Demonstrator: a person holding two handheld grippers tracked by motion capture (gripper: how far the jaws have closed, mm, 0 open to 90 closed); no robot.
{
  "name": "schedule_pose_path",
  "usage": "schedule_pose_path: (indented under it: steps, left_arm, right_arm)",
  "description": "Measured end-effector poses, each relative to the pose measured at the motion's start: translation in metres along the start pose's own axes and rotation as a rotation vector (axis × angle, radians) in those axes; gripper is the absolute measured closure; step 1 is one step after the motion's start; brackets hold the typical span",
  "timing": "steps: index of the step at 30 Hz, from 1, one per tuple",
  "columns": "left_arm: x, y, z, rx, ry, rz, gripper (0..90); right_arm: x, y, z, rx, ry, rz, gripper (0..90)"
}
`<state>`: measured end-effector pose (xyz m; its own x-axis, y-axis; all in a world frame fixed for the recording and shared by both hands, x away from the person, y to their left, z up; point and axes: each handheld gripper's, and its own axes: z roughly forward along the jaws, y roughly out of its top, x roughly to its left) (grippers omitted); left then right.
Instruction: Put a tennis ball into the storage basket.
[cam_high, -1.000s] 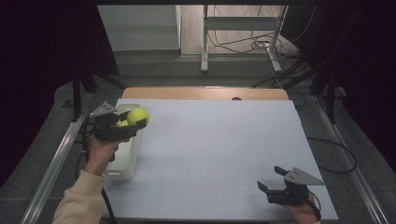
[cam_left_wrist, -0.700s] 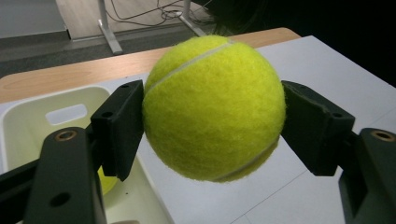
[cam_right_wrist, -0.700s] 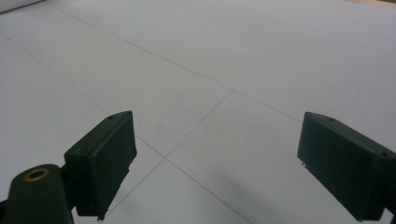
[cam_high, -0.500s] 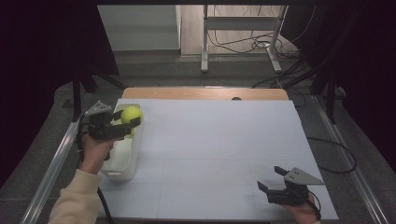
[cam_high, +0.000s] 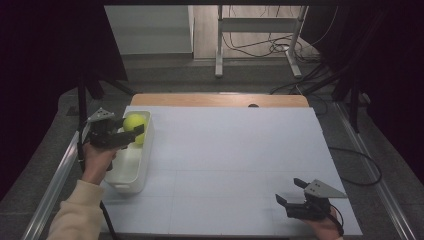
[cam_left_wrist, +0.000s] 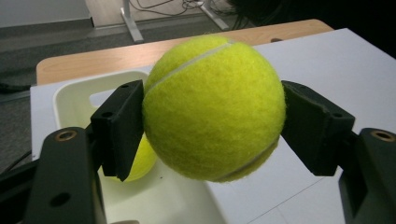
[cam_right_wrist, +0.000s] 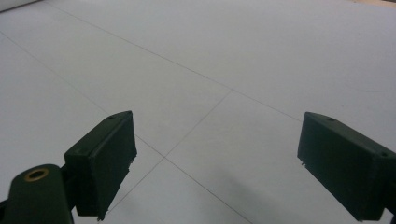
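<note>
— Two grippers are in your hands. Start with the nearer one: how do its jaws stand?

— Your right gripper sits low at the near right corner of the white table sheet. Its jaws are spread wide with nothing between them; in the right gripper view the two black pads stand well apart over bare sheet, crossed by thin grid lines.

— And farther up, on your left?

— Your left gripper is pinching the fuzzy yellow-green tennis ball. In the left gripper view each pad presses flat against one side of the ball, which sits squarely between them and bulges above and below the pads.

— Where is that ball relative to the table?

— You hold it in the air over the far end of the white rectangular plastic bin, which stands at the left edge of the sheet. The high view shows the ball above the bin's far rim.

— Anything under it?

— A second yellow-green tennis ball lies inside the bin, partly hidden behind the left pad. Beyond the bin comes the bare wooden table edge, then grey floor.
</note>
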<state>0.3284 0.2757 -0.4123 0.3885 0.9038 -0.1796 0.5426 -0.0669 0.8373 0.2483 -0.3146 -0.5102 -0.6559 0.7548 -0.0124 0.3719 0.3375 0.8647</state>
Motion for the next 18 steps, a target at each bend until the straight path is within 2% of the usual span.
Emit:
schedule_pose_path:
  steps: [9,18]
  left_arm:
    - [0.010,-0.007,0.004,0.031,0.018,-0.019,26.9]
    - [0.016,-0.013,0.010,0.074,0.031,-0.016,26.9]
  right_arm:
    - [0.000,0.000,0.001,0.005,0.002,0.004,11.9]
    - [0.000,0.000,0.001,0.005,0.002,0.003,11.9]
